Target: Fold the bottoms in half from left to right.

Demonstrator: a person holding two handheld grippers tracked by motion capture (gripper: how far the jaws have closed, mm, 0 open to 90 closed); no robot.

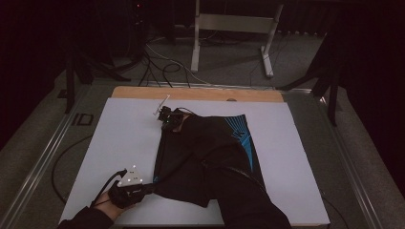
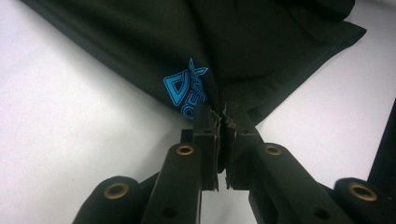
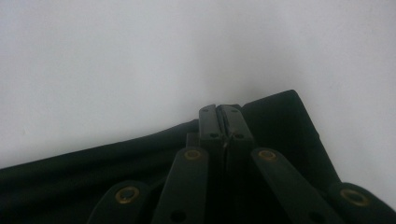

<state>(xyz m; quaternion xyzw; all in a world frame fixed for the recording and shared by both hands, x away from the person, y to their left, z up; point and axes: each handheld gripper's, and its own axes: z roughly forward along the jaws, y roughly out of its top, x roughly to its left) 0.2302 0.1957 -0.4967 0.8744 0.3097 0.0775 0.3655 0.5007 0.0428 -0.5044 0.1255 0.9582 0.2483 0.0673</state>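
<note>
Gripping black shorts (image 1: 210,152): left tool (image 2: 221,122) near blue logo (image 2: 184,88); right tool (image 3: 225,119) clamps corner.

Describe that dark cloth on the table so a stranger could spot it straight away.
Find the big white board covering the table. On its middle lies the black garment, pinched at its near-left corner by the left gripper and at its far edge by the right gripper. Its bright blue print sets it apart.
</note>
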